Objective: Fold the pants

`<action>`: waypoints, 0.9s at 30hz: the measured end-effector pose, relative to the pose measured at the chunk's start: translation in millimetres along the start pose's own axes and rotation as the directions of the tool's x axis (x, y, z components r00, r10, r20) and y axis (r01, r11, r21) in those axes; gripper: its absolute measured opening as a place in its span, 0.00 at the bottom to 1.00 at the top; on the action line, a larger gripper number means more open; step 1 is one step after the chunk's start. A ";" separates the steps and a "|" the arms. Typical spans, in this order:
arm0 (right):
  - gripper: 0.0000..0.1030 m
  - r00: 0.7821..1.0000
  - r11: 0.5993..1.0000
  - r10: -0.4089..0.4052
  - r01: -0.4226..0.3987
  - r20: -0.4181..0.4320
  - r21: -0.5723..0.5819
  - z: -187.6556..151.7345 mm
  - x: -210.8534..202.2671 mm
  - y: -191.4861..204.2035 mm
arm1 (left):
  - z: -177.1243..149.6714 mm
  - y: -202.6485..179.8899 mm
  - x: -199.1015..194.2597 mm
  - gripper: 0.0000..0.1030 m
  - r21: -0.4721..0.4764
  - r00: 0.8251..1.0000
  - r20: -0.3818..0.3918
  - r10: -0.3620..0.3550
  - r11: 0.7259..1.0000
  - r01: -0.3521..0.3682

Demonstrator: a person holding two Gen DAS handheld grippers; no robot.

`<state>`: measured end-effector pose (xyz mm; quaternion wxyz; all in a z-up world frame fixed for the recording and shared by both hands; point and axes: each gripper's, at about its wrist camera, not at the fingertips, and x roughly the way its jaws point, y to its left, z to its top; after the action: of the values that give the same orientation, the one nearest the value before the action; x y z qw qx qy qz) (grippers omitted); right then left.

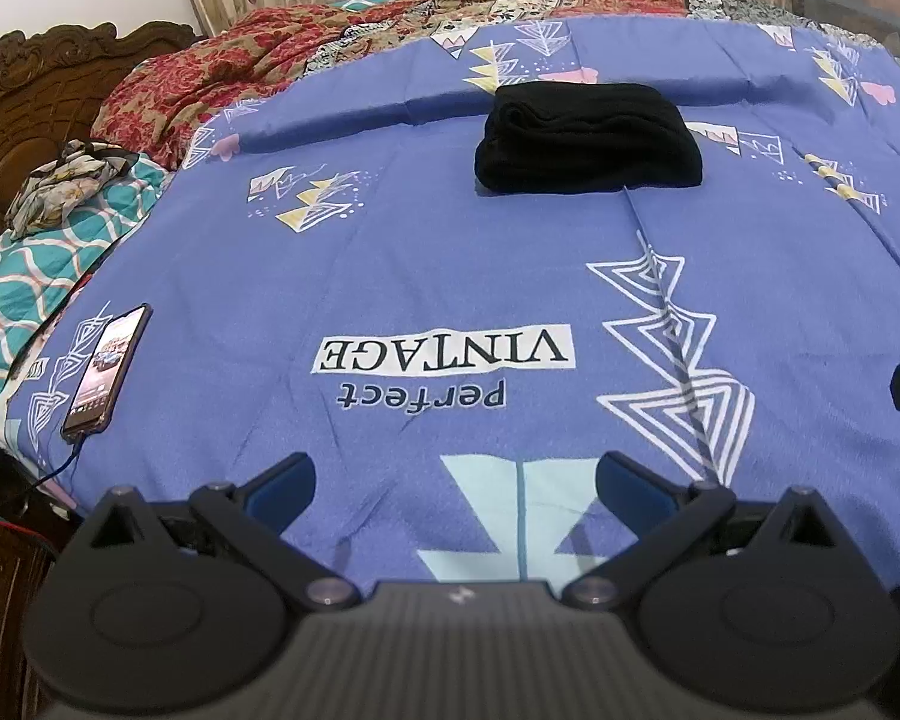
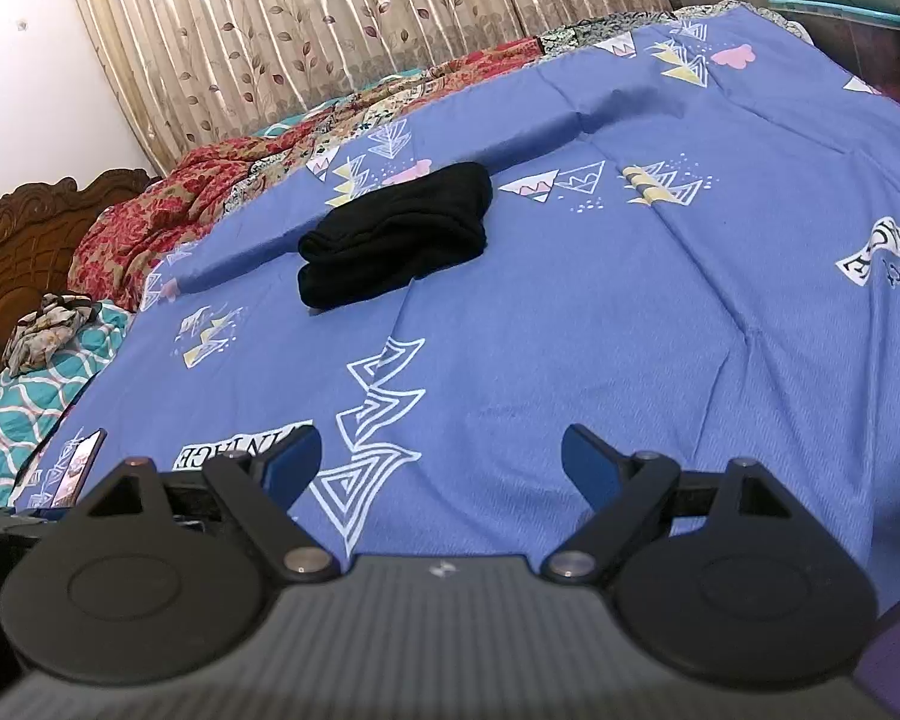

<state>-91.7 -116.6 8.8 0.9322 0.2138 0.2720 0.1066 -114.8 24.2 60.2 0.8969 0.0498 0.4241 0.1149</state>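
Observation:
The black pants (image 1: 588, 138) lie folded into a compact rectangular bundle on the blue patterned bedsheet (image 1: 450, 276), toward the far side of the bed. They also show in the right wrist view (image 2: 396, 234). My left gripper (image 1: 455, 480) is open and empty, held low over the near part of the sheet, well short of the pants. My right gripper (image 2: 441, 456) is open and empty too, over the near sheet and apart from the pants.
A phone (image 1: 108, 369) with a cable lies on the sheet at the near left; it also shows in the right wrist view (image 2: 78, 468). A red floral quilt (image 1: 210, 78), a teal patterned cover (image 1: 24, 294), a crumpled cloth (image 1: 60, 186) and a carved wooden headboard (image 1: 12, 114) are on the left. Curtains (image 2: 330, 30) hang behind.

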 end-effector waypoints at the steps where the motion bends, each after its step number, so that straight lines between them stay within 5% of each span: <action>1: 0.86 1.000 1.000 0.000 0.000 0.001 0.000 -0.1 0.0 0.0 | -0.1 -0.3 0.0 1.00 0.001 1.000 0.000 0.001 1.000 -0.001; 27: 0.86 1.000 1.000 0.000 0.000 0.000 0.000 -0.1 1.3 -2.3 | -2.4 -1.7 2.7 1.00 0.024 0.999 -0.003 0.038 0.999 -0.038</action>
<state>-90.5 -118.2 7.1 0.9321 0.2140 0.2720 0.1067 -114.7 23.2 56.3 0.8932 0.0681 0.4259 0.1268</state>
